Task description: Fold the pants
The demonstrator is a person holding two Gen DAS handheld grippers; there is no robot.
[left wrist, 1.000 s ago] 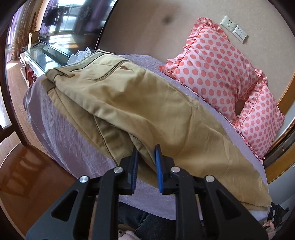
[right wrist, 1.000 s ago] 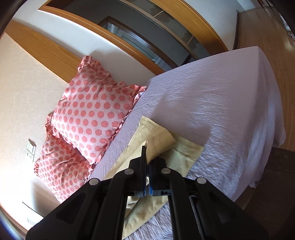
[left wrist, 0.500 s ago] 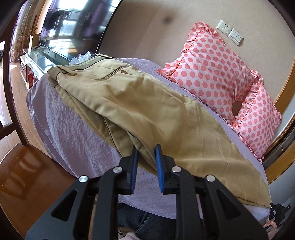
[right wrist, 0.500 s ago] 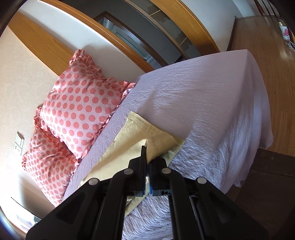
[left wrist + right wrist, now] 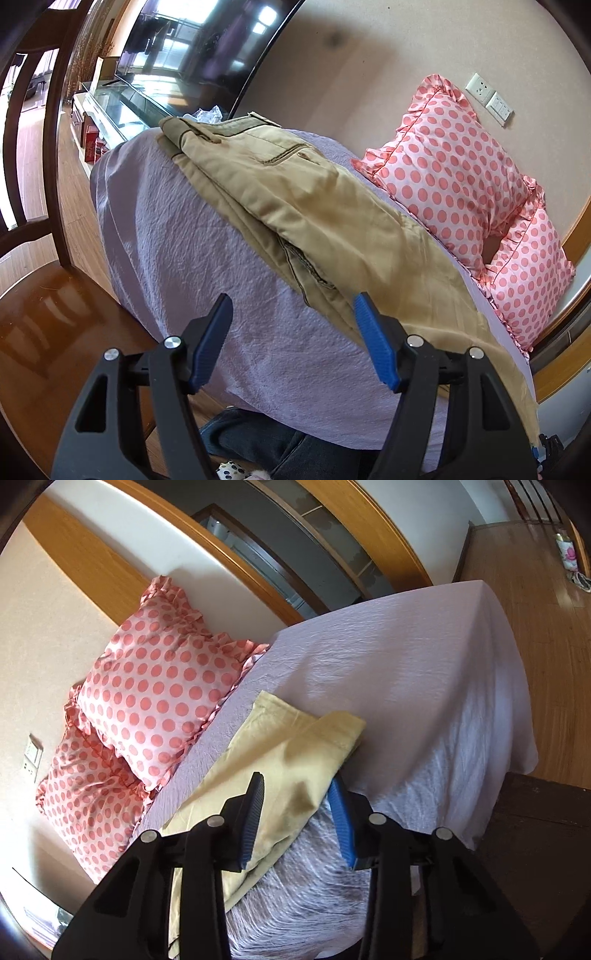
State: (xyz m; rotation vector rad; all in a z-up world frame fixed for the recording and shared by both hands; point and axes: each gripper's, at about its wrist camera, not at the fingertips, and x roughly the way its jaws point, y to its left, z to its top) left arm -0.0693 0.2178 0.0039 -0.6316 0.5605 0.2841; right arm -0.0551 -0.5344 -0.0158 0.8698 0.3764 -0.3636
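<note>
The tan pants (image 5: 332, 221) lie folded lengthwise on the lilac bed sheet (image 5: 207, 258), waistband at the far left near the bed's corner. My left gripper (image 5: 291, 314) is open and empty just off the pants' near edge; its right finger (image 5: 369, 339) is beside the fabric. In the right wrist view the leg cuffs (image 5: 295, 746) lie on the sheet (image 5: 406, 672). My right gripper (image 5: 297, 794) is open, with its jaws standing on either side of the cuff end and holding nothing.
Two pink polka-dot pillows (image 5: 454, 170) lean on the wall behind the pants, also in the right wrist view (image 5: 155, 686). A TV (image 5: 199, 48) and glass stand are past the bed's left end. A dark wooden chair (image 5: 40, 147) stands left. Wooden floor (image 5: 546, 602) lies to the right.
Both grippers were shut on the pants; both have opened and let go. The pants now lie flat on the bed, and the left gripper has pulled back a little.
</note>
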